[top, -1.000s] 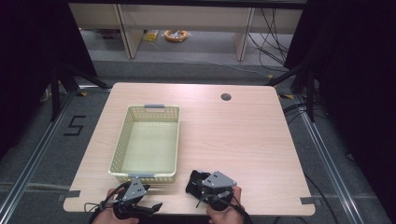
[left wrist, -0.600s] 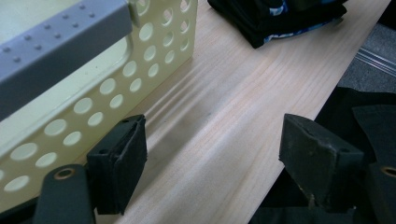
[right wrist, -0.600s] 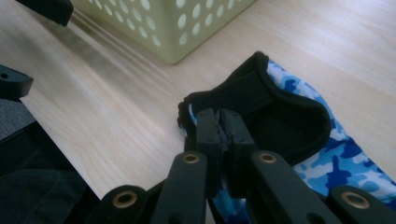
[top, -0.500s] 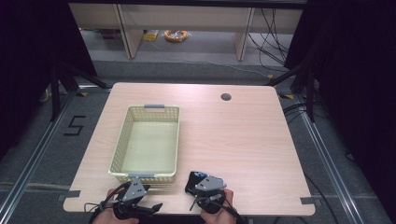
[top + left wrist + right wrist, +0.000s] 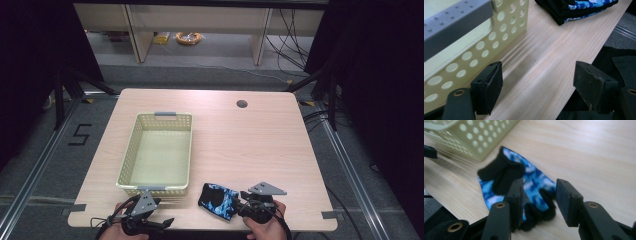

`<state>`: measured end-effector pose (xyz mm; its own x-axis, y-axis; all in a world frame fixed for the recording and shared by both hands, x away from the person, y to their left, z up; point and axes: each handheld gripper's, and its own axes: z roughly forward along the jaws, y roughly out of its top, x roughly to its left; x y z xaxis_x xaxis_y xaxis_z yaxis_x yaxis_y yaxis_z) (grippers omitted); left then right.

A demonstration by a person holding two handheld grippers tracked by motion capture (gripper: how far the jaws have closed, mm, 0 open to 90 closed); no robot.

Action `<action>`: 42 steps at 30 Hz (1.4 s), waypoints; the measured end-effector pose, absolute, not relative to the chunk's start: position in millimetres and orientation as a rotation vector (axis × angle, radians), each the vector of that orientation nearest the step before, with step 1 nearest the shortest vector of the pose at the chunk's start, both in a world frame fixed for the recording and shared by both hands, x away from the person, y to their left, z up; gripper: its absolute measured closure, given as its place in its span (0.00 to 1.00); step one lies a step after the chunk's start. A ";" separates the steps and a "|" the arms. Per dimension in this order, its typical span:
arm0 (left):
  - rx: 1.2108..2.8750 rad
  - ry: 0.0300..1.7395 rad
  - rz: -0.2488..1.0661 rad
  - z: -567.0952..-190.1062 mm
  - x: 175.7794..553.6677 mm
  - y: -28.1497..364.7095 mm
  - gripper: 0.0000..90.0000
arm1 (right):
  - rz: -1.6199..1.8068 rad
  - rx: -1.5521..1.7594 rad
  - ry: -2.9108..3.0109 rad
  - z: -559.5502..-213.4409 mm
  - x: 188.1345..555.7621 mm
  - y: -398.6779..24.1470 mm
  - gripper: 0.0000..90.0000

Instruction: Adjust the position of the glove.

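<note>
My left tool sat at the desk's near edge, at about seven o'clock, jaws spread wide and holding nothing; in the left gripper view its pads stood well apart over bare wood just beside the basket's perforated wall. The cream basket lay just beyond it, with a grey handle at its far end. At six o'clock, the blue-and-black glove lay flat on the desk, just right of the basket's near corner. My right tool, at five o'clock, had just been opening; its jaws stood released just behind the glove's cuff.
</note>
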<state>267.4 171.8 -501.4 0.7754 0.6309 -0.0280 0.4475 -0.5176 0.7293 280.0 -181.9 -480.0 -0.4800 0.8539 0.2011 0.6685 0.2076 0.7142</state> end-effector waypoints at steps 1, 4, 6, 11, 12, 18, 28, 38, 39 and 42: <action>2.205 0.798 0.309 -501.4 267.4 171.8 0.26 | 1.140 1.458 2.244 -482.5 280.2 -183.2 0.62; 2.208 0.790 0.311 -501.6 267.6 171.9 0.26 | 1.132 1.505 2.247 -488.6 282.0 -187.0 0.58; 2.204 0.798 0.308 -501.7 267.1 171.4 0.26 | 1.114 1.533 2.251 -491.3 283.4 -186.0 0.53; 2.189 0.818 0.291 -502.9 266.2 170.0 0.26 | 1.057 1.553 2.303 -498.6 287.0 -180.0 0.47; 2.189 0.817 0.290 -502.9 266.2 169.9 0.26 | 1.073 1.509 2.311 -501.4 289.4 -179.3 0.47; 2.205 0.787 0.307 -502.6 267.1 170.6 0.27 | 0.934 1.393 2.382 -503.5 290.2 -169.6 0.53; 2.195 0.821 0.272 -504.6 266.6 167.7 0.28 | 1.072 1.335 2.449 -507.8 296.0 -176.9 0.88; 2.087 0.881 0.048 -508.7 277.4 140.5 0.33 | 1.123 1.298 2.476 -510.1 298.4 -182.6 0.88; 2.079 0.894 0.028 -509.4 278.8 137.3 0.33 | 1.129 1.292 2.472 -510.2 298.2 -183.7 0.88; 2.065 0.918 -0.047 -511.0 284.5 129.0 0.34 | 1.152 1.305 2.474 -510.8 298.2 -187.1 0.88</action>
<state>284.5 129.0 -511.0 0.7295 0.5911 -0.3441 0.6230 -0.3666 0.6910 298.2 -187.1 -510.8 -0.6223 0.7476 0.2320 0.6587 0.3401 0.6711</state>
